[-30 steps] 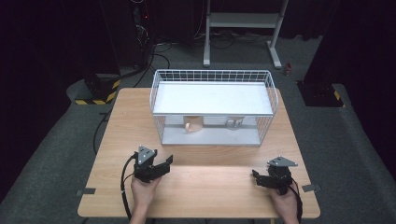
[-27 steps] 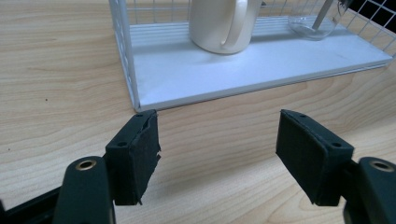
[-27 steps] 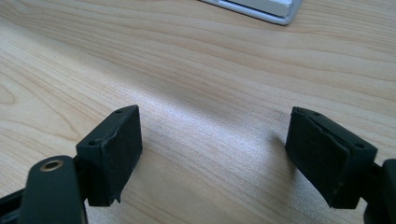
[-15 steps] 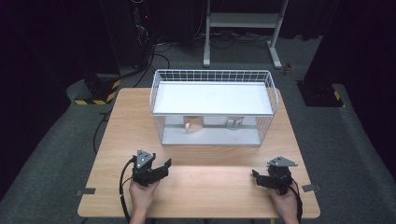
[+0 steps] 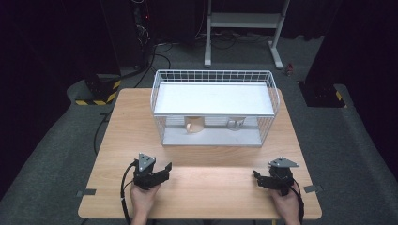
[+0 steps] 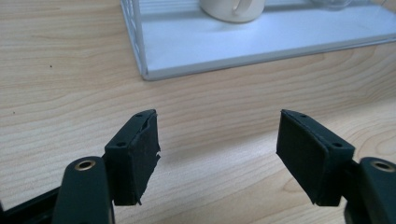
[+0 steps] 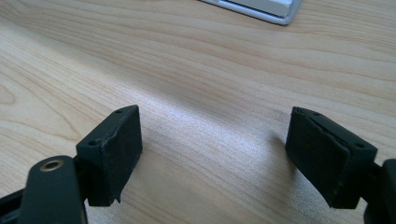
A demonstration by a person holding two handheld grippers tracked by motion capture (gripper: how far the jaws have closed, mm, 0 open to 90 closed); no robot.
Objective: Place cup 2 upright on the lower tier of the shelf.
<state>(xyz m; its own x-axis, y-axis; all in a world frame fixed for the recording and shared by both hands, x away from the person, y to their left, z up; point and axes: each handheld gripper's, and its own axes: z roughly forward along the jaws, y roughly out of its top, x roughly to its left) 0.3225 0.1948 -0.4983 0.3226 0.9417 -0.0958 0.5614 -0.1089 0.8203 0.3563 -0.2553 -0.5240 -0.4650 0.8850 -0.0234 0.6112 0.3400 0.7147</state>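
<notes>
A white wire basket [image 5: 267, 89] stands at the back middle of the wooden table [image 5: 126, 122], with a white shelf [image 5: 213, 98] across its top. On its floor under the shelf sit a cream mug [image 5: 194, 125] and a clear glass [image 5: 234, 123]. My left gripper [image 5: 163, 170] is near the front left, open and holding nothing. My right gripper [image 5: 257, 177] is at the front right, also open with nothing in it. In the left gripper view the open gripper [image 6: 218, 123] faces the basket's corner [image 6: 140, 70], with the mug [image 6: 231, 9] beyond. In the right gripper view the gripper [image 7: 215, 116] stands wide over bare wood.
Black cables [image 5: 124, 187] trail from the left gripper off the table's front edge. Bare wood lies between the grippers and the basket. Beyond the table are a grey floor, a white stand [image 5: 244, 21] and dark equipment.
My left gripper has slid a little toward the table's front edge. The right gripper has stayed where it was.
</notes>
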